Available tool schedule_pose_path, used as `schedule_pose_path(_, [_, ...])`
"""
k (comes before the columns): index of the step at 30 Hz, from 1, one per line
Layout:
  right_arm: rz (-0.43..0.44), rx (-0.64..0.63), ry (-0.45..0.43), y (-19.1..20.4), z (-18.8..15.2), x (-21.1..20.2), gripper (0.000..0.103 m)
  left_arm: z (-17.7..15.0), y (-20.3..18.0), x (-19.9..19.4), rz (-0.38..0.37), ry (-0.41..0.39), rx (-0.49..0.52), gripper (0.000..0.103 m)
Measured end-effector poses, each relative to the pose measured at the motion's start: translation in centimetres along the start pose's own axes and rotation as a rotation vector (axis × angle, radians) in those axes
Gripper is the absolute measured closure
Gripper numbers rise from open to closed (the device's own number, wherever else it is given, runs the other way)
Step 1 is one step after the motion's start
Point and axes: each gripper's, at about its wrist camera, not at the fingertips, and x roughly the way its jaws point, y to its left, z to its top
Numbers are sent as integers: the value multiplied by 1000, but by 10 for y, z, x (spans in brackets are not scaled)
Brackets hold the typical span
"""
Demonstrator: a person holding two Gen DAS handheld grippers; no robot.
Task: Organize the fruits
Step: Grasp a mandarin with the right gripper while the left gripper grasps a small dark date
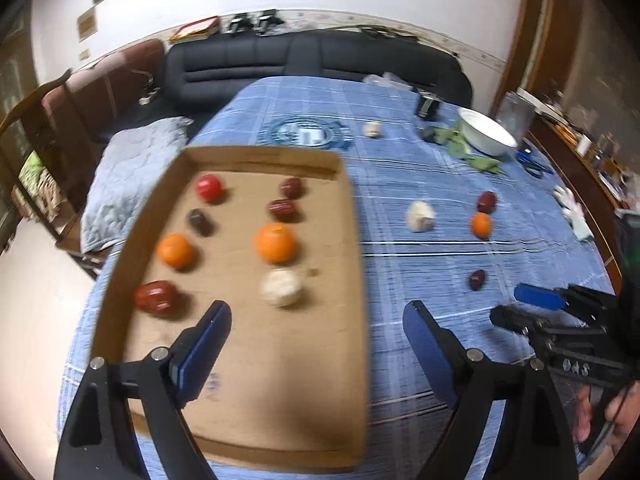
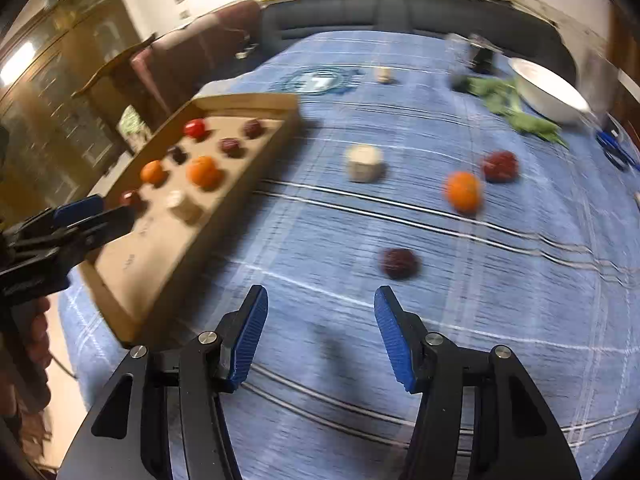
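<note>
Both tongs, left tongs [image 1: 318, 318] and right tongs [image 2: 320, 300], open, empty; fruits [image 1: 276, 242] blurred, seemingly oranges, red dates.

Motion blur smears the fruits in the cardboard tray [image 1: 352, 240], so their kinds stay unclear.

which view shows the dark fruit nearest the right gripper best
The right wrist view: the dark fruit lies large and unobstructed on the cloth just ahead of the open right gripper. The left wrist view shows it small, off to the side.
</note>
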Motion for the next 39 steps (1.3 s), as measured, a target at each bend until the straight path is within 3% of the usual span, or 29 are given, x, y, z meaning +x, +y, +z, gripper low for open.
schedule_pose_path(10, [-88,80,-10,-84,3,-9,48,0,-71,16,-61,58,102,13])
schedule_pose_path(15, [-64,109,-19,-110,17,-7,48,-7,-91,23,-60,89,126,13])
schedule_pose_path(21, [-5,98,-20,-113,37,9,48,-12,-97,28,-44,118,128,13])
schedule_pose_path(30, [9,17,-22,-98,61,44,48,-13,-95,33,-20,136,107,13])
schedule_pose_path(31, [10,8,-21,-97,62,47,51,-12,-95,34,-18,138,106,13])
schedule_pose_path(34, [-10,-12,-15,-98,63,56,74,-9,-99,40,-24,146,105,13])
schedule_pose_path(39, [-33,13,-48,-111,56,46,75,-3,-111,57,-45,171,102,13])
